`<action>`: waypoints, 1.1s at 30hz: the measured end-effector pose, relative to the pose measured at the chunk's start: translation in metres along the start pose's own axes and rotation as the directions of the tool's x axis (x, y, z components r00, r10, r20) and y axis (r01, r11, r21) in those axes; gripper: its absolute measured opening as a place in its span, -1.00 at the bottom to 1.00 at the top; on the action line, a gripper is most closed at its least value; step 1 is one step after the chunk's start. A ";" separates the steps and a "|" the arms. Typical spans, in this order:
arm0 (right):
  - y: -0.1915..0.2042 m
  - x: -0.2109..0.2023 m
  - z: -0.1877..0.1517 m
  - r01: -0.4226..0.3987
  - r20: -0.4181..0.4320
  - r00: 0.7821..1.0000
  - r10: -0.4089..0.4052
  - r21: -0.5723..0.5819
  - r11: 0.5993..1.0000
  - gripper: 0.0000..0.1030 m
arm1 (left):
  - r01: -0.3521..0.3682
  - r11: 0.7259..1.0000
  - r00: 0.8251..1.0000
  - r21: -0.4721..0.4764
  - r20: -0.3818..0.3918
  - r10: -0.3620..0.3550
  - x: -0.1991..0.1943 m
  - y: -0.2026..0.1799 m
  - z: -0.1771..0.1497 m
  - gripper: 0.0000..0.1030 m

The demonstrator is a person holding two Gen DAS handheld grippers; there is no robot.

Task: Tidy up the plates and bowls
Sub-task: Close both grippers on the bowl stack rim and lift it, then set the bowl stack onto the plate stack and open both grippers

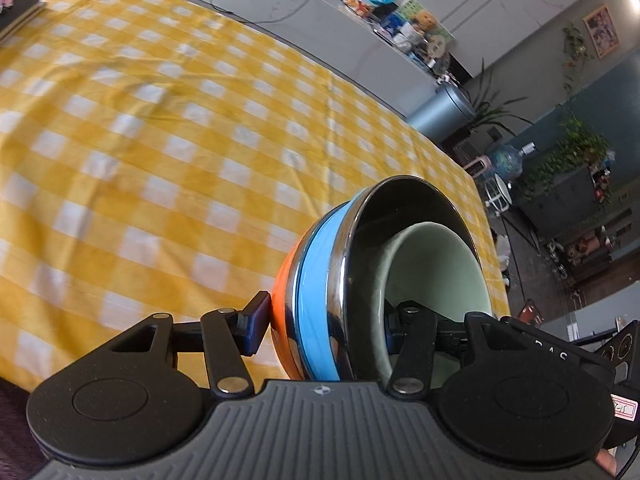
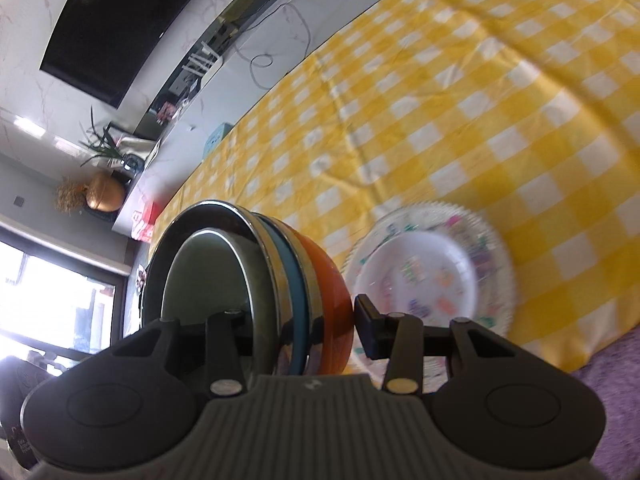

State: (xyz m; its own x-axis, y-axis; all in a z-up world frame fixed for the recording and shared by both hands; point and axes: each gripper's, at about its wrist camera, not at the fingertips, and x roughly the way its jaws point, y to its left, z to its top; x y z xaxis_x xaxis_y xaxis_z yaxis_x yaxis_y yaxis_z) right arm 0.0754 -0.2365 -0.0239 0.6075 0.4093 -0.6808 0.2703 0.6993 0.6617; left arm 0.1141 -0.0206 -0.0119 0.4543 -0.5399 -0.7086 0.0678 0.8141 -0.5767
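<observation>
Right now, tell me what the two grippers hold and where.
Both the left gripper and right gripper clamp the rim of the nested bowl stack, from opposite sides.

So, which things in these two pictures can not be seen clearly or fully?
- Bowl stack, left wrist view: its lower edge is cut off by the gripper body.
- Green inner bowl, right wrist view: its inside is dark, and the left finger hides part of it.
- Paper plates, right wrist view: print blurred, near edge behind the right finger; their number is unclear.
- Shelf items, left wrist view: too small to name.
</observation>
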 end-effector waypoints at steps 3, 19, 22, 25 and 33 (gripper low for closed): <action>-0.016 -0.012 0.009 0.022 0.021 1.000 -0.022 0.019 1.000 -0.17 | 0.022 1.000 0.999 0.009 -0.028 -0.021 0.017 -0.013 -0.002 0.14; -0.055 0.001 0.020 0.083 0.007 0.996 -0.084 0.087 0.993 -0.17 | 0.006 1.000 0.993 -0.008 -0.119 -0.007 0.060 -0.014 -0.008 0.14; -0.056 0.004 0.020 0.084 0.000 0.996 -0.084 0.095 0.992 -0.18 | -0.001 1.000 0.992 -0.005 -0.125 0.001 0.061 -0.013 -0.009 0.14; -0.058 0.007 0.019 0.093 -0.002 0.996 -0.093 0.100 0.991 -0.17 | 0.005 1.000 0.992 -0.004 -0.126 -0.006 0.063 -0.011 -0.010 0.14; -0.059 0.006 0.014 0.094 0.010 0.995 -0.095 0.100 0.991 -0.15 | 0.011 0.999 0.993 0.031 -0.120 -0.007 0.062 -0.015 -0.011 0.17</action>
State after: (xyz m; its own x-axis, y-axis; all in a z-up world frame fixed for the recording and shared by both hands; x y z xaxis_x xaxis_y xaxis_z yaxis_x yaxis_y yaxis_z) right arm 0.0738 -0.2834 -0.0621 0.5863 0.3349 -0.7376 0.3997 0.6723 0.6231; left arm 0.1310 -0.0683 -0.0519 0.3441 -0.5676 -0.7479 0.1000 0.8142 -0.5719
